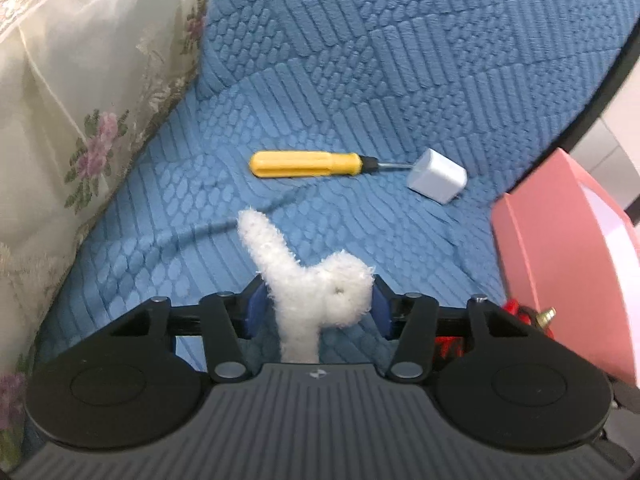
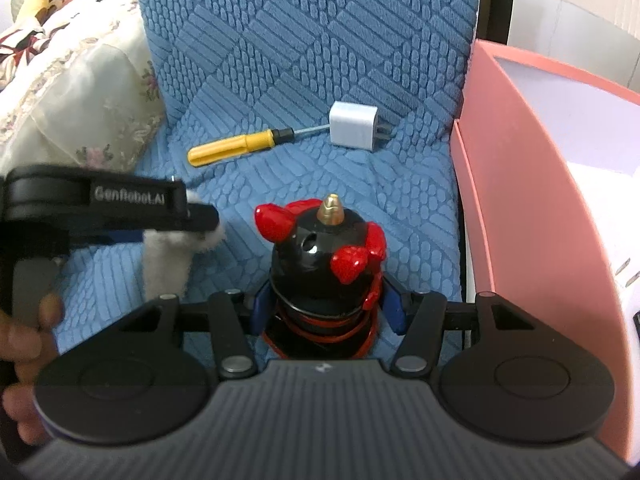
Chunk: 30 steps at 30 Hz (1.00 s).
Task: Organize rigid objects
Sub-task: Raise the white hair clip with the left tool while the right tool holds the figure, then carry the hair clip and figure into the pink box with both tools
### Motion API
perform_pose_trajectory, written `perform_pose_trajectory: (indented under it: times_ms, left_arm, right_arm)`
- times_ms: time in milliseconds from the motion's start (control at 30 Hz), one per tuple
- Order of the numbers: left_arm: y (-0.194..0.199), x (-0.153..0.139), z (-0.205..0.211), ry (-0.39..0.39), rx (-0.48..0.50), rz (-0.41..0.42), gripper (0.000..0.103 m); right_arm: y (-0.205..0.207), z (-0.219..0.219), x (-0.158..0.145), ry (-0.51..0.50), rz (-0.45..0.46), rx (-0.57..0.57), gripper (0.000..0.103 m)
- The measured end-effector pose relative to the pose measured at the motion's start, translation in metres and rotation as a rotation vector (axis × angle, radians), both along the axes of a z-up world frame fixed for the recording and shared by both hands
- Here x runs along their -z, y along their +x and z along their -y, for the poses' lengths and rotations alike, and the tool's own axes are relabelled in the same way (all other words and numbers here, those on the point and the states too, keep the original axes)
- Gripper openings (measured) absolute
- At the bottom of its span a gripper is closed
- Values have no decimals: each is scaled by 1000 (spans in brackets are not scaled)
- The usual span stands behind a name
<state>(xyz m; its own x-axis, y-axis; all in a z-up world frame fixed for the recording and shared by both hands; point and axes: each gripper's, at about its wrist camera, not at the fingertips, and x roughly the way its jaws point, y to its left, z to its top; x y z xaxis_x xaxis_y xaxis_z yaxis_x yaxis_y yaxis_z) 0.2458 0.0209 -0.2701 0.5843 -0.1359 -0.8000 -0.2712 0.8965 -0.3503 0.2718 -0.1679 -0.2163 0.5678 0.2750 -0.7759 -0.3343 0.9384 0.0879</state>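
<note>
My left gripper (image 1: 318, 306) is shut on a white fuzzy toy (image 1: 304, 280), held above the blue seat cushion (image 1: 360, 100). In the right wrist view the left gripper (image 2: 192, 216) shows at the left with the white toy (image 2: 168, 260) in it. My right gripper (image 2: 326, 304) is shut on a black figurine with red bows and a brass tip (image 2: 328, 248). A yellow-handled screwdriver (image 1: 306, 164) (image 2: 234, 146) lies on the cushion, its shaft under a white charger plug (image 1: 438, 176) (image 2: 354, 128).
A pink box (image 2: 532, 184) (image 1: 560, 260) with a white inside stands at the right edge of the seat. A floral lace cover (image 1: 80, 100) (image 2: 80, 100) lies at the left. The chair's black frame (image 1: 600, 92) runs along the back right.
</note>
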Motion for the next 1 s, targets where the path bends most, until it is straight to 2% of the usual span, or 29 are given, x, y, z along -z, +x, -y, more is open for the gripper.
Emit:
perform_pose_trajectory:
  times_ms: [300,567,667,1000]
  left_arm:
    - [-28,-14,12,-36,39,17,58]
    - [-51,-32,16,-28,82,32,58]
    - [-61,-37,13,-70,87,42,58]
    - [-99,-60,18,-88,93,76,58]
  right_arm:
    - [-19,5,-16,18,36,-14,58]
    - [-38,15,-29,2,37,-17,58]
    - [-44,19,-38,8,50,-28,58]
    - [-77,38,-71,-14,79,-49,58]
